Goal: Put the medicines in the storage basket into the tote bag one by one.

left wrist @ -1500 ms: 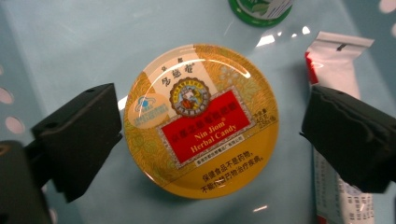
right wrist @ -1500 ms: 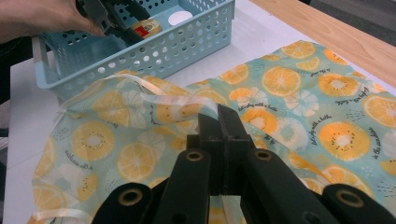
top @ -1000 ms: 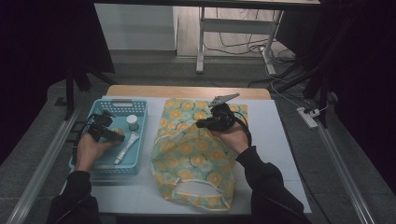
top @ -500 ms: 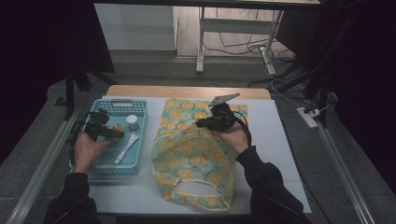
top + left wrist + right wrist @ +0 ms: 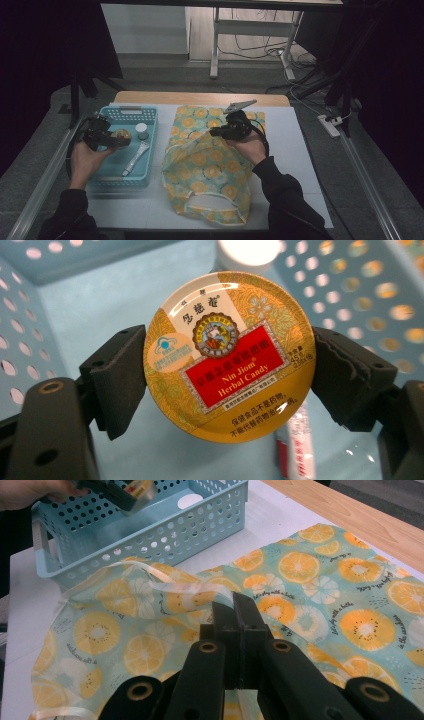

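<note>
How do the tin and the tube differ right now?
The tin is round and gold, clamped between the left tool's pads and held above the basket floor. The tube is long, thin and white, lying flat in the basket, untouched. Both sit over the same blue basket.

Since a second ago I have lifted my left gripper (image 5: 111,139) up off the floor of the perforated light-blue plastic basket (image 5: 150,112). With it has come the round gold candy tin with the red label (image 5: 229,356), which I clamp by its rim between my two black jaws. Earlier the tin sat low in the basket beside the white tube (image 5: 136,157); now, in the left gripper view, it hangs clear above the basket floor, with the tube and the small white-capped bottle (image 5: 142,130) lying below and behind it. My left hand (image 5: 85,161) has drawn slightly back toward the basket's near left part.
</note>
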A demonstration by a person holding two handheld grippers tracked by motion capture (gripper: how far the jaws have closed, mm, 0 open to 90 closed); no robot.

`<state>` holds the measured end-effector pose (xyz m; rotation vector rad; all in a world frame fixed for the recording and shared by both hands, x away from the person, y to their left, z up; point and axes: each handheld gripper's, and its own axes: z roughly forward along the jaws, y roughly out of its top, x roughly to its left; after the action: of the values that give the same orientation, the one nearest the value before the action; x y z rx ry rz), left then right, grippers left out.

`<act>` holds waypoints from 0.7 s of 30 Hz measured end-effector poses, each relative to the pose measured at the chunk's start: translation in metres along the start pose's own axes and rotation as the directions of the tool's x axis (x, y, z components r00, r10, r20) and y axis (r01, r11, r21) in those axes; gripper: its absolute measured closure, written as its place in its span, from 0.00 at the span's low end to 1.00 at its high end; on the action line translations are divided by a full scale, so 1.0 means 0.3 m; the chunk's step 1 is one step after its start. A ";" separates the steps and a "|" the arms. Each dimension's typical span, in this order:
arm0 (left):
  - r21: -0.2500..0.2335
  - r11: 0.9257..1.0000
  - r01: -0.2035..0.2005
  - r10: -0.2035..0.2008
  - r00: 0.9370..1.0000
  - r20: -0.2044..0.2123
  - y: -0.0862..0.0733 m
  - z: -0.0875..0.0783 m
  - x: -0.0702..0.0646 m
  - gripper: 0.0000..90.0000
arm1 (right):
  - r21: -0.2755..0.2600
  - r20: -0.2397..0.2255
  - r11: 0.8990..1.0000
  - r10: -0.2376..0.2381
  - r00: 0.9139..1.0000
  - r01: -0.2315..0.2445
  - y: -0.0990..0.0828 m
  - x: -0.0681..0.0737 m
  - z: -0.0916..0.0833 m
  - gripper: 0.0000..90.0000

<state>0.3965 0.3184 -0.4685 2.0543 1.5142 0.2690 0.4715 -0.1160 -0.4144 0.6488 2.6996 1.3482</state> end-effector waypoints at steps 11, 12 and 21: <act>-0.041 0.995 -0.093 0.095 0.995 0.044 0.008 -0.064 -0.093 0.23 | -0.002 0.009 1.000 0.001 1.000 -0.001 -0.003 -0.006 -0.001 1.00; -0.042 0.994 -0.098 0.100 0.994 0.050 0.009 -0.068 -0.100 0.23 | -0.002 0.010 1.000 0.002 1.000 -0.002 -0.003 -0.007 -0.002 1.00; -0.068 0.985 -0.159 0.166 0.980 0.110 0.022 -0.097 -0.188 0.23 | 0.001 0.017 1.000 0.004 1.000 -0.004 -0.003 -0.012 0.004 1.00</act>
<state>0.3688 0.2742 -0.4315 2.1118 1.2572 0.2497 0.4747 -0.1169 -0.4163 0.6628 2.6878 1.3357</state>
